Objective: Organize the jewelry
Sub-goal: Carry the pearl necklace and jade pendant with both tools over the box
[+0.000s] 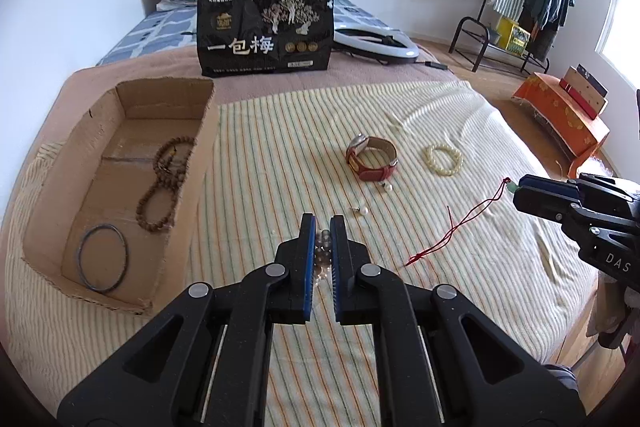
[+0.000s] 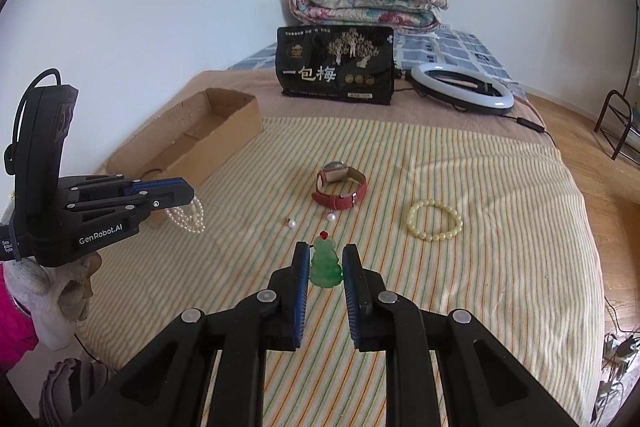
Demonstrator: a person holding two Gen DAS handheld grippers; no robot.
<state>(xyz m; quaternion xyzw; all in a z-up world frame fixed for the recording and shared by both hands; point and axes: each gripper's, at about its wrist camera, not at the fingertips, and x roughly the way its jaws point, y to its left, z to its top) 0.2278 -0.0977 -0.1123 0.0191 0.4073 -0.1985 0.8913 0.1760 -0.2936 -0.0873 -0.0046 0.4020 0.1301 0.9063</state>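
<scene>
Cardboard box (image 1: 120, 163), left of frame, holds brown beads (image 1: 160, 183) and a bangle (image 1: 103, 258). Red watch (image 1: 372, 158) centre, cream bracelet (image 1: 443, 159) to its right. Left gripper (image 1: 323, 227) pinches pearls (image 2: 187, 218); right gripper (image 2: 325, 255) clamps jade pendant (image 2: 325, 263), bottom centre.

We see matt black plastic on both grippers, left (image 1: 323, 227) and right (image 2: 326, 259), with ribbed blue pads (image 1: 308, 247) and dull metal rivets. The pendant (image 2: 326, 265) looks like glossy, translucent green stone on a thin red cord (image 1: 460, 223). The pearls (image 2: 186, 219) shine smoothly. The box (image 1: 52, 195) is rough, matt cardboard (torn along one edge). The watch (image 1: 372, 159) has a red leather-like strap and polished metal case. The striped blanket (image 1: 460, 115) is soft, ribbed cloth.
</scene>
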